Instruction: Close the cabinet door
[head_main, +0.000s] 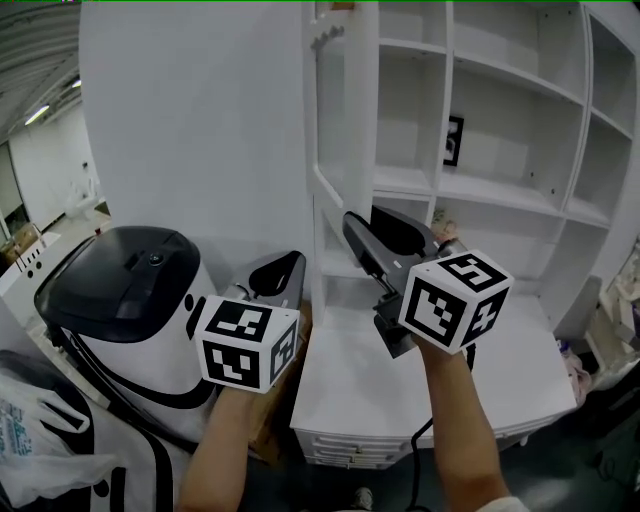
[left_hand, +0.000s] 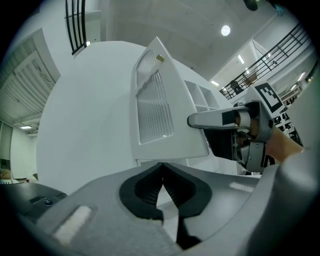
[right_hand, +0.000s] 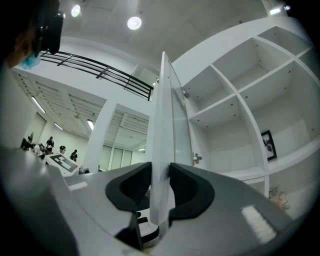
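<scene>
the cabinet door (head_main: 358, 110) sits pinched in my right tongs (head_main: 372, 225), shelves (head_main: 500, 100) right of it above the bench (head_main: 350, 385). my left tongs (head_main: 280, 272) and a bin (head_main: 130, 290) lie leftward.

Grey hand-held gripper (right_hand: 159, 172), black pads (right_hand: 186, 189), marker cube (head_main: 455, 300)

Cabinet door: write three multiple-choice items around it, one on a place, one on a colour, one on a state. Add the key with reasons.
1. Where is the right tool?
A) on a shelf
B) on the edge of the cabinet door
C) on the countertop

2. What colour is the cabinet door?
A) brown
B) black
C) white

3. What state is the left tool in?
A) shut and empty
B) wide open
C) clamped on a cup

Key: 1 B, the door's edge stands between its pads, which press on it. 2 C, the door is white, like the shelves. 3 A, its jaws meet with nothing between them.
</scene>
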